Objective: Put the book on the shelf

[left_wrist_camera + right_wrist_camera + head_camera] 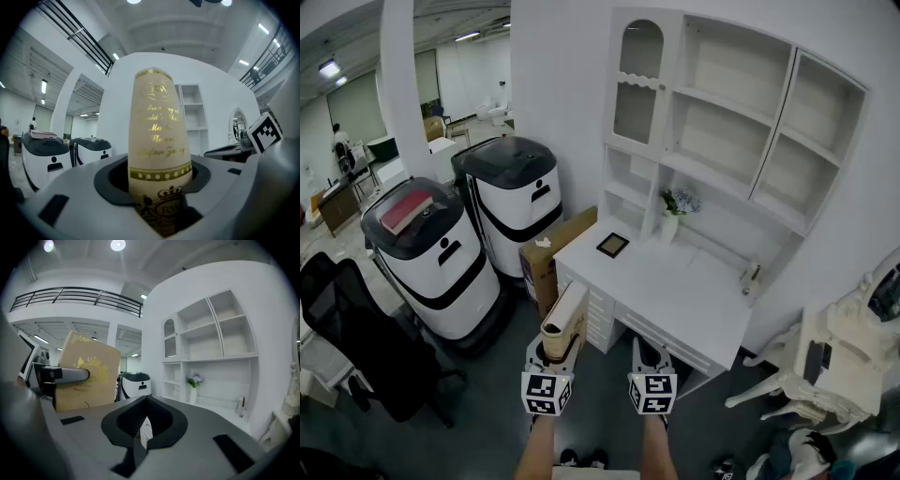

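Observation:
A tan book with gold lettering (566, 317) stands on end between the jaws of my left gripper (553, 354), which is shut on it. In the left gripper view the book's spine (159, 150) rises straight up out of the jaws and fills the middle. From the right gripper view the book's cover (86, 373) shows at the left, with a left gripper finger (65, 376) across it. My right gripper (649, 354) is beside it, shut and holding nothing (143, 437). The white shelf unit (741, 112) (211, 333) stands on a white desk (694, 305) ahead, its compartments bare.
On the desk are a vase of flowers (672, 220), a dark framed square (613, 246) and a small bottle (753, 277). To the left stand two white-and-black machines (514, 202) (431, 258), one carrying a red book (406, 211), plus a cardboard box (551, 255) and a black chair (356, 337). A white ornate chair (825, 366) is on the right.

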The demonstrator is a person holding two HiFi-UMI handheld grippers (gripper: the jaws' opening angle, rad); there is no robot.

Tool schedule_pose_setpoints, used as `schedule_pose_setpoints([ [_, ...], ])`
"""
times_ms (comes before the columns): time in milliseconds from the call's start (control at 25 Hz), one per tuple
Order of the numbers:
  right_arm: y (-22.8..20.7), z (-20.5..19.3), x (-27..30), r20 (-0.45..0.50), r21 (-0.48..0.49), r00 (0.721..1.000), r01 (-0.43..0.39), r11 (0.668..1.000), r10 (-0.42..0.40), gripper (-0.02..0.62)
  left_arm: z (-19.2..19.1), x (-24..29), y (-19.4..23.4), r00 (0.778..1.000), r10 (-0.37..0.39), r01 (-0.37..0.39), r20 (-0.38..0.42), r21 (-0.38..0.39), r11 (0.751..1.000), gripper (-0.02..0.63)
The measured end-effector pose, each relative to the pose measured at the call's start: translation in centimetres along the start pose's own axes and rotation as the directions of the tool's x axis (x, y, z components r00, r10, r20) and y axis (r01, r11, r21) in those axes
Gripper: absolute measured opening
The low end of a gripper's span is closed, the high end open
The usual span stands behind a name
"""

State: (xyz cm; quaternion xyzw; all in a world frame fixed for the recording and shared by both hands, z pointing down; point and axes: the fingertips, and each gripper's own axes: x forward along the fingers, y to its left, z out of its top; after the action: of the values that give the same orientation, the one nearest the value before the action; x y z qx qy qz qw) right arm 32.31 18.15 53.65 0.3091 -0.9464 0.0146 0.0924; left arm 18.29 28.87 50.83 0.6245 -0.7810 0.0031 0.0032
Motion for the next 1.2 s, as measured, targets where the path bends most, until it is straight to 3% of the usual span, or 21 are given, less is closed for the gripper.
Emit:
schedule_pose_setpoints([
  [360, -2.8, -0.2, -1.5, 0.006, 0.082, 1.0, 0.023, 0.996, -0.024, 0.025, 0.2, 1.1, -2.8, 1.0, -0.023, 0.024, 0.008, -0.039, 0.999, 0.236],
  [600, -5.0, -1.6, -2.7, 0.013, 0.098, 1.0, -0.016, 0.995, 0.015, 0.026, 0.3, 1.4, -3.2, 0.999, 0.0, 0.004, 0.047, -0.075, 0.997, 0.236],
  [920, -6.2, -2.5, 0.7, 0.004, 0.121, 0.999, -0.054, 0.991, 0.054, 0.026, 1.0, 3.2, -1.0, 0.995, 0.041, -0.033, 0.09, -0.088, 0.996, 0.236],
  [1200, -6.1, -1.8, 7.4, -0.007, 0.105, 0.998, -0.059, 0.993, 0.06, 0.025, 0.9, 7.5, 4.0, 0.993, 0.058, -0.047, 0.107, -0.107, 0.993, 0.236],
])
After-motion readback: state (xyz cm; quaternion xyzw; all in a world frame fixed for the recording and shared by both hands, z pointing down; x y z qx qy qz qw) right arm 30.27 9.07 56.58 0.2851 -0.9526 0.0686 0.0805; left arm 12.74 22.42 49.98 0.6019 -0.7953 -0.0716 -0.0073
